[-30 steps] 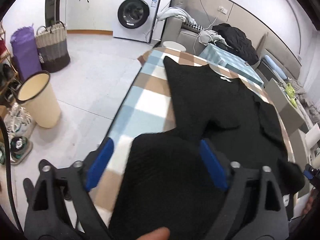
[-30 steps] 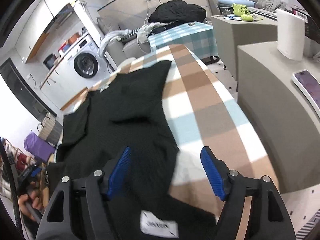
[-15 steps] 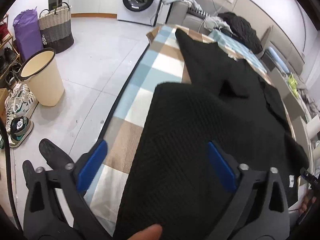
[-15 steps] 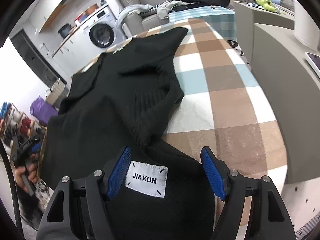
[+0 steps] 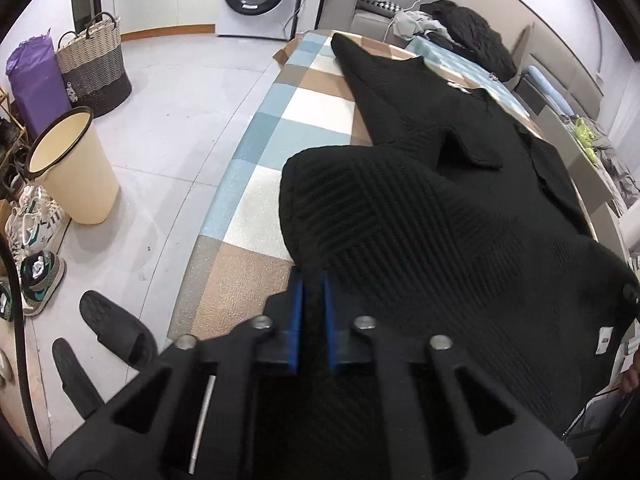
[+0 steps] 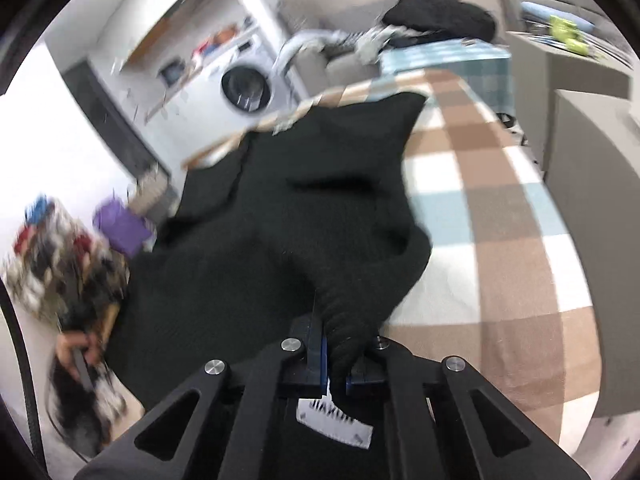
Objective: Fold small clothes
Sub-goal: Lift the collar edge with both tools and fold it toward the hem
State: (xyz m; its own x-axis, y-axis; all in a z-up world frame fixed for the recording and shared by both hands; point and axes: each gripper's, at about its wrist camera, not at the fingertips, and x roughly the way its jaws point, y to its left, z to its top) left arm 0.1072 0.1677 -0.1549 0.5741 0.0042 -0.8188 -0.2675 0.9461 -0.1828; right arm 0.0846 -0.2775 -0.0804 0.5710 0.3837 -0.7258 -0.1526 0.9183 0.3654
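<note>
Bunching black ribbed knit garment point(image 5: 400, 208) on checked table point(image 5: 256, 184); both grippers point(image 5: 311, 280) point(image 6: 334, 336) clamped on hem.

The left tool point(image 5: 313, 292) pinches the near edge of a black sweater point(image 5: 420, 216) that lies along the checked worktop point(image 5: 272, 144), near its left edge.

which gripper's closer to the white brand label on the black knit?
Right. The right gripper is shut on the black knit just beside the white brand label; the left gripper pinches the far hem corner.

Black knit garment point(image 5: 420, 216) on checked table point(image 5: 280, 136)
</note>
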